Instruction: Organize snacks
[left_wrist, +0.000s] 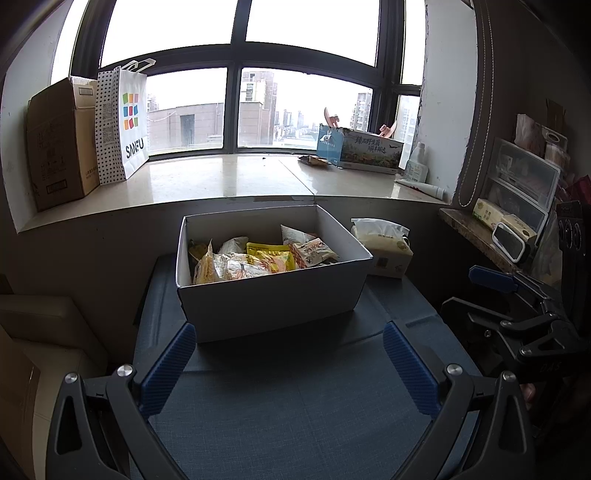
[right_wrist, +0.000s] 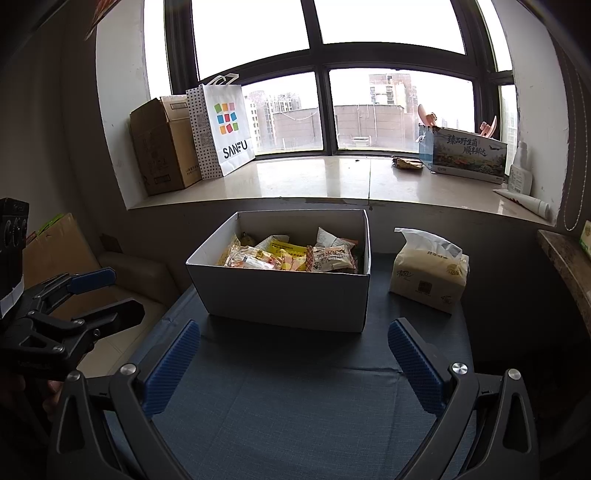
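With both my left claw (left_wrist: 289, 363) and right claw (right_wrist: 294, 365) spread wide and holding nothing, the box (left_wrist: 273, 299) sits ahead. I judge reaching for the snacks (left_wrist: 258, 260) could catch its rim and shove it across the worktop (left_wrist: 295, 413).

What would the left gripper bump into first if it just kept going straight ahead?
Probably the white box of snack packets. The left gripper is open and empty, pointing at the box's near wall.

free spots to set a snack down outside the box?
Bare blue cloth between the white box and both open grippers. Windowsill is clear between the SANFU bag and printed carton. Tight right of the box: tissue pack sits there.
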